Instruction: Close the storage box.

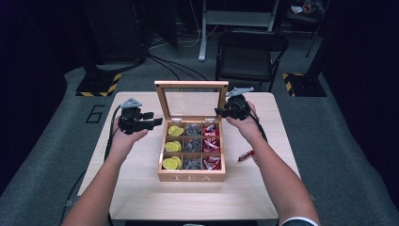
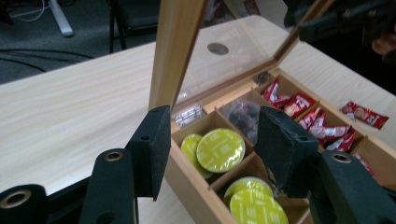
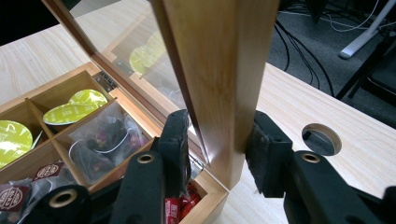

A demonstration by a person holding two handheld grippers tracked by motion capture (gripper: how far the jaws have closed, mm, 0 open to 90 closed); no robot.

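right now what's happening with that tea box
A person is working on a wooden tea box with a gripper in each hand. The right gripper has its fingers around the side frame of the raised glass lid, apparently holding it upright. The left gripper hangs open at the box's left rear corner, holding nothing. One red packet lies on the table beside the box.

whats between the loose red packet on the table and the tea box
Nothing: in the high view a bare strip of table separates the loose red packet from the tea box. The left gripper view shows the same gap.
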